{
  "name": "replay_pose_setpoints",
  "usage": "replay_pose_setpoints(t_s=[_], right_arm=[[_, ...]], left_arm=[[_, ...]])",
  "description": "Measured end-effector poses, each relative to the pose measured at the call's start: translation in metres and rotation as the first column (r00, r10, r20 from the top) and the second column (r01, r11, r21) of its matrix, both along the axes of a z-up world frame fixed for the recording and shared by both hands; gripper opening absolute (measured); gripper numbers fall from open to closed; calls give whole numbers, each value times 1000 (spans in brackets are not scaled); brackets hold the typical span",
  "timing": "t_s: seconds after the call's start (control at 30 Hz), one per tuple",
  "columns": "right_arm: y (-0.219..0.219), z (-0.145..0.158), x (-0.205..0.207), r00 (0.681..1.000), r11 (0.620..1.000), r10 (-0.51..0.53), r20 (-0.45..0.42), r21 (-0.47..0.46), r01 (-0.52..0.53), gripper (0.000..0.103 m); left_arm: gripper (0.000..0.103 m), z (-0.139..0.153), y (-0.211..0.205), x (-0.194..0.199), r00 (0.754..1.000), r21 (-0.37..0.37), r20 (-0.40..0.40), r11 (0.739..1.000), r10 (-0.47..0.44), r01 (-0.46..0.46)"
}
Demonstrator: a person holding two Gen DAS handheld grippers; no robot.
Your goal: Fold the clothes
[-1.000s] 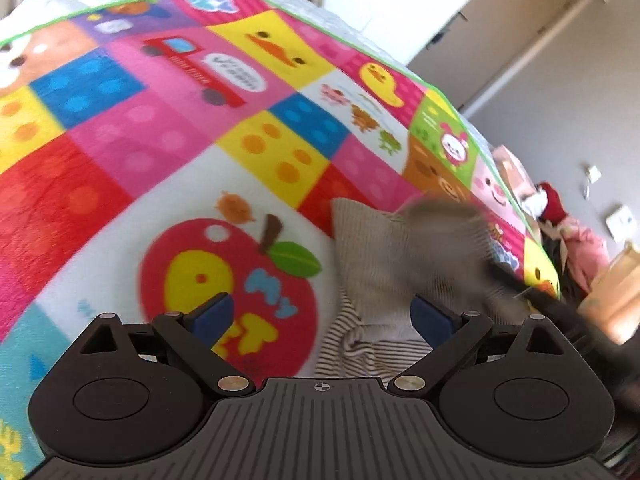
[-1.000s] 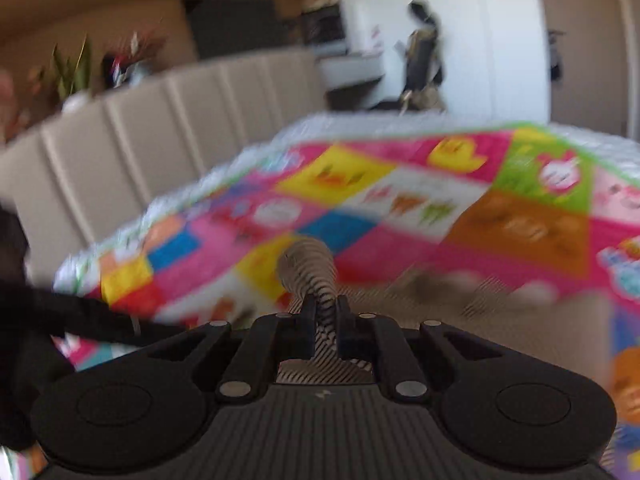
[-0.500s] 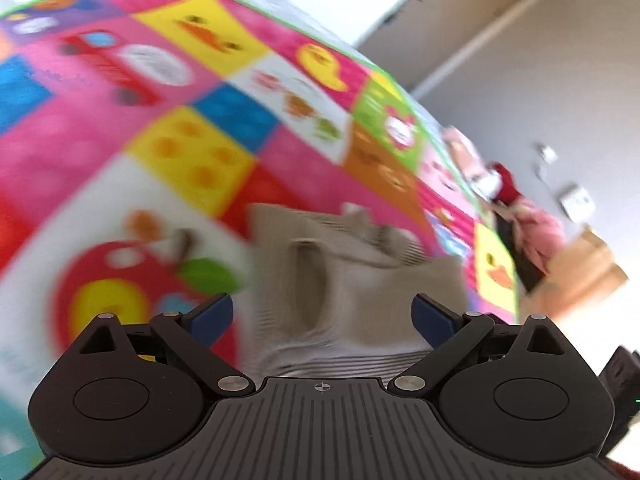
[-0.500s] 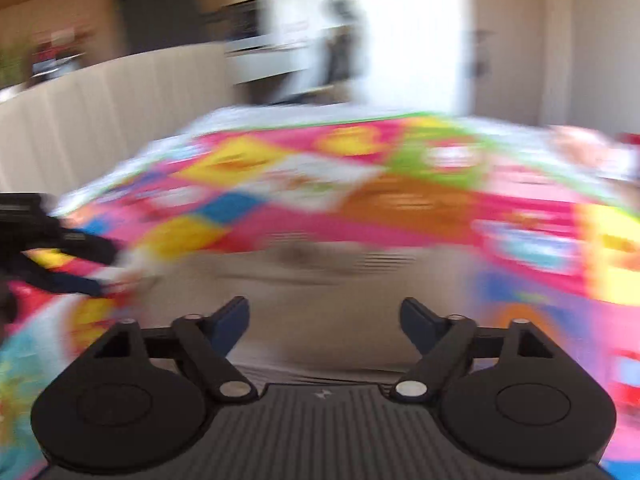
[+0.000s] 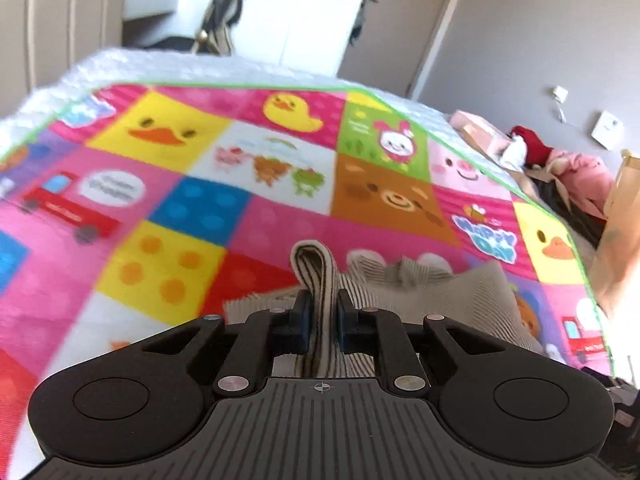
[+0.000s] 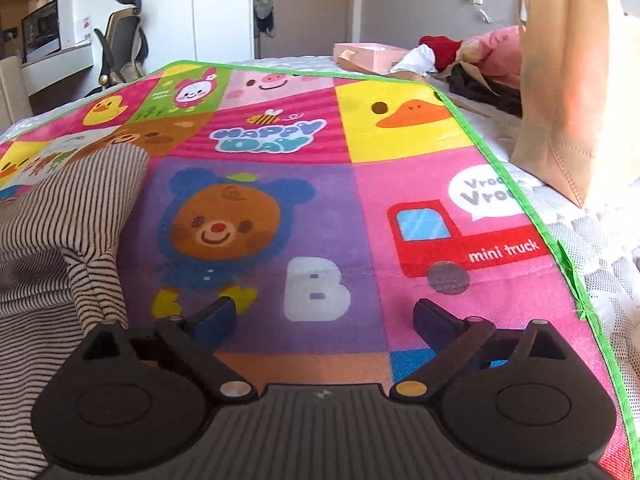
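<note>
A beige-and-dark striped garment (image 5: 432,292) lies bunched on a colourful cartoon play mat (image 5: 192,208). My left gripper (image 5: 320,314) is shut on a fold of this garment, and a loop of the cloth sticks up between its blue pads. In the right wrist view the striped garment (image 6: 60,216) is heaped at the left, beside the gripper. My right gripper (image 6: 324,316) is open just above the play mat (image 6: 320,208), near the letter B, with nothing between its fingers.
A tan paper bag (image 6: 576,80) stands off the mat's right edge on white bedding (image 6: 608,248). Pink, red and dark clothes (image 6: 460,56) are piled behind it. An office chair (image 6: 120,48) and closed door (image 6: 304,8) are at the back.
My left gripper has shut on a fold of the garment; it was open before. My right gripper let go of the striped cloth, opened and swung to the right side of the mat.
</note>
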State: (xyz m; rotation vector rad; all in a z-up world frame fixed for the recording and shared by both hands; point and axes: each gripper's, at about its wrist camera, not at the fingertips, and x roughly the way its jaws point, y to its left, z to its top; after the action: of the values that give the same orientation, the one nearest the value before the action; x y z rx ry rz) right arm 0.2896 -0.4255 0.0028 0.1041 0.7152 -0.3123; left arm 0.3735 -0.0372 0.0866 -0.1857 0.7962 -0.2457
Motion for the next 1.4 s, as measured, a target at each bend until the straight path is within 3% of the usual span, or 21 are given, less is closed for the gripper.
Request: replay_pose_setpoints(t_s=[0.03,0.13,0.2,0.27,0.33,0.4,0.47,0.53,0.6,0.67,0.73,0.8,0.87,0.9,0.97,1.07,1.17,1.23,1.27,1.33,1.4], right_arm=[[1,3,2,1000,1000,11,-2,-5,-11,96],[8,18,7,997,997,71,15,-37,-71,96],[17,33,13,990,990,132,45,-64,-129,97],[31,52,20,971,974,219,95,-82,-211,98],[48,69,30,939,948,316,135,-78,-308,98],[68,80,41,899,911,413,145,-75,-406,91],[87,82,52,866,874,485,125,-101,-475,64],[102,73,64,847,843,529,59,-150,-516,55],[108,53,73,847,827,531,-29,-197,-526,55],[106,32,82,851,828,515,-105,-195,-525,57],[98,25,85,864,848,495,-92,-164,-504,65],[98,28,86,872,860,480,-94,-143,-489,65],[99,31,85,871,859,481,-101,-142,-491,65],[101,31,84,864,850,492,-107,-157,-503,65],[98,30,82,860,846,499,-105,-154,-510,69],[86,28,80,886,886,457,-78,-48,-461,71],[76,23,74,911,911,408,-58,86,-402,71],[77,21,64,917,912,396,-51,137,-387,67],[80,21,58,915,909,401,-46,146,-391,64],[87,22,48,902,896,429,-54,155,-417,63],[92,24,42,890,888,452,-62,122,-443,62]], left_arm=[[15,2,0,-2,1000,17,20,1000,-3,3],[21,-28,5,-2,998,78,-66,997,13,-8],[44,-44,10,-5,995,117,-91,993,32,-21],[55,-41,20,-7,994,93,-80,993,74,-66],[55,-37,31,-8,988,45,-91,992,124,-120],[55,-29,39,-9,986,-22,-103,990,134,-137],[55,-18,43,-11,989,-97,-90,988,115,-123],[55,-9,41,-13,996,-181,-60,981,59,-69],[57,-4,35,-13,999,-247,-39,969,-12,2],[59,-10,22,-8,996,-226,-58,973,-64,49],[59,-25,10,-1,992,-152,-94,986,-82,67],[51,-38,4,5,990,-96,-119,993,-77,65],[52,-33,5,6,993,-100,-107,994,-57,47],[55,-31,6,6,994,-103,-100,994,-46,35],[75,-24,13,0,996,-115,-88,993,7,-17],[80,-25,23,-7,992,-123,-118,990,49,-64],[77,-35,26,-8,985,-127,-169,990,32,-54],[61,-42,23,-8,984,-104,-178,994,-1,-18],[47,-42,20,-7,986,-80,-166,997,-17,4],[38,-38,15,-5,990,-34,-132,999,-40,36],[22,-31,12,-2,994,-12,-94,999,-51,51]])
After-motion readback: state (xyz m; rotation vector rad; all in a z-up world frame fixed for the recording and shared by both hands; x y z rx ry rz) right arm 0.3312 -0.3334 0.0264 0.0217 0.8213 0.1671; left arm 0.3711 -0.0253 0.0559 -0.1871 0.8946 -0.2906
